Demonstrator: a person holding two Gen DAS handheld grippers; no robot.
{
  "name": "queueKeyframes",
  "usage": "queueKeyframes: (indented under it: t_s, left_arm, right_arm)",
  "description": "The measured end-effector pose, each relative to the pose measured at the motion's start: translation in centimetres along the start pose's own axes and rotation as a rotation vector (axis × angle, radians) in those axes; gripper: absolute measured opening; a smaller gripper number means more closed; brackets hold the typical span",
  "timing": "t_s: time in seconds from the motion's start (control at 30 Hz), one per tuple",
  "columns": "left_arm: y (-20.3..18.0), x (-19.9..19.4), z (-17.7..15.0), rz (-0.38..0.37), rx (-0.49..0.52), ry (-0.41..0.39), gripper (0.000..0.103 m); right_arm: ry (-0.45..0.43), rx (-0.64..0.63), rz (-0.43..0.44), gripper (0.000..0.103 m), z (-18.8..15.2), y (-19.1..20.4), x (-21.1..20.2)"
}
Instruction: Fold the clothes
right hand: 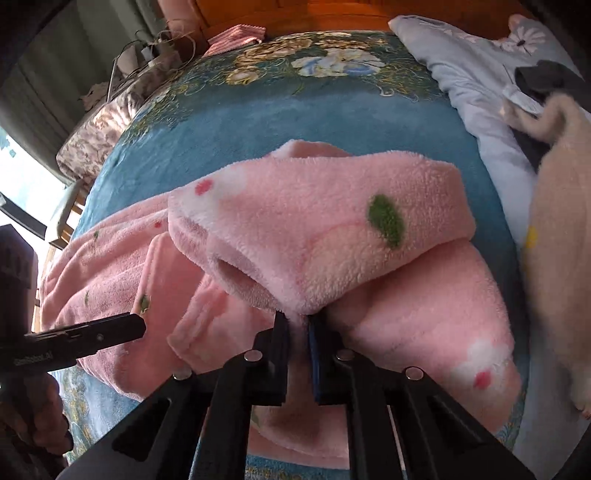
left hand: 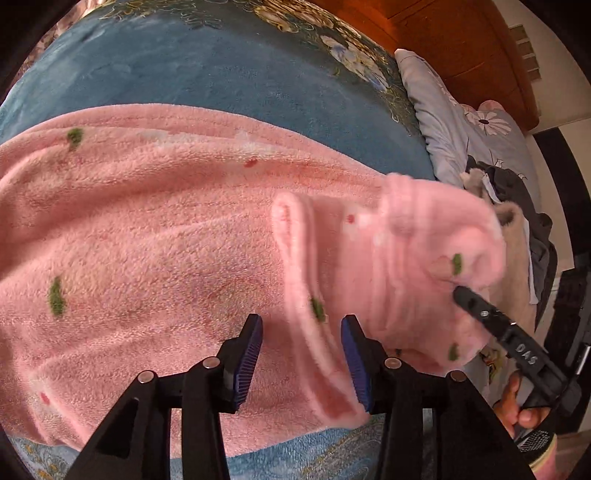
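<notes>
A bed covered by a blue plush blanket [right hand: 280, 110] with a floral border is seen, backed by an orange-brown wooden headboard [right hand: 332, 14] at 12 o'clock in the right wrist view. A pale blue pillow with a daisy print [right hand: 469, 66] lies at 2 o'clock, with a cream fluffy garment [right hand: 557, 236] and a dark grey cloth [right hand: 546, 81] beside it at 3 o'clock.

The pink fleece garment dotted with green and red spots [left hand: 155, 236] is spread across the middle of the blanket, running from 9 o'clock towards 3 o'clock in the left wrist view. One part of it, a folded sleeve-like flap [right hand: 317, 225], is lifted above the rest.

The right claw [right hand: 299, 325] is closed on the lower edge of that raised flap, the fleece being pinched between its blue pads. In the left wrist view it is seen at 4 o'clock, its tip buried in the fabric, with a hand [left hand: 517, 406] gripping its handle.

The left claw [left hand: 301, 332] is held part-way open over the garment, its blue ribbed pads [left hand: 251, 362] apart. A blurred fold of fleece runs between them; whether either pad is touched by it cannot be told.
</notes>
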State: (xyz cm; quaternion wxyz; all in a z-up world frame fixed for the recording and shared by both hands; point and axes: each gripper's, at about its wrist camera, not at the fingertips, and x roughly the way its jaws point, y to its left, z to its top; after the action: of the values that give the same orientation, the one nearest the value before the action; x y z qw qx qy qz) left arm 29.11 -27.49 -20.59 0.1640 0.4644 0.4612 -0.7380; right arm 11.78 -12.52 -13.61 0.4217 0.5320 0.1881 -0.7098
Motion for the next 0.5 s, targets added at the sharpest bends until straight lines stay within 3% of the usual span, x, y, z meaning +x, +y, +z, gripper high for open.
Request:
queueKeyframes:
  t_s: [0.1,0.23,0.37,0.5]
  left_arm:
    - [-0.1,0.8,0.1,0.003,-0.019,0.002,0.048]
    - [-1.5,1.3,0.5,-0.045,-0.017,0.003,0.048]
    - [-3.4,2.5,0.8,-0.058,0.015,0.028,0.048]
    - [-4.0,4.3,0.9,-0.015,0.026,0.058,0.048]
  right_arm:
    - [-0.097,0.038,-0.001,0.008,0.8,-3.6,-5.1]
    - [-0.219,0.104,-0.089,0.008,2.1,-9.8,-10.6]
    - [-0.226,0.278,-0.203,0.009,1.3,-16.7,-12.0]
    - [-0.277,0.372,-0.235,0.013,-0.5,-19.4,-14.4]
